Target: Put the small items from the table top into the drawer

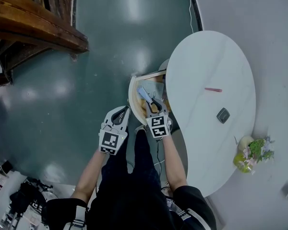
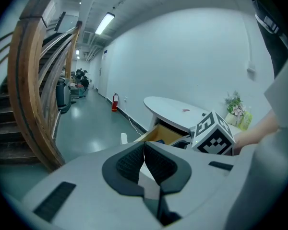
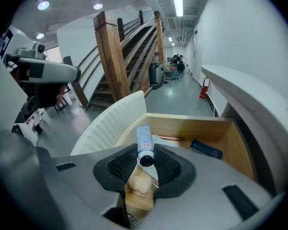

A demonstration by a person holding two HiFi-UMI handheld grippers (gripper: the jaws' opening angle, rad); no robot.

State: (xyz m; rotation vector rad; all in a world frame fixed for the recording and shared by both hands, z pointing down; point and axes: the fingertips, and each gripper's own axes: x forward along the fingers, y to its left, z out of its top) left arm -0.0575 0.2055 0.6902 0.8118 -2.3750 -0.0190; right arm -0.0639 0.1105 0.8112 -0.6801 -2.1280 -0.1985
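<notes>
Teal floor fills the left of the head view, and a white oval table stands at the right. Its wooden drawer, with a ribbed white front, is pulled open at the table's edge. The right gripper hangs over the open drawer, its fingers clenched on a small blue-and-white tube with a dark cap; the tube's far end points over the drawer. The left gripper is beside the drawer front, fingers pressed together on nothing. On the table lie a bunch of flowers, a small dark grey thing and a thin pink thing, well apart. A flat blue item lies inside the drawer.
</notes>
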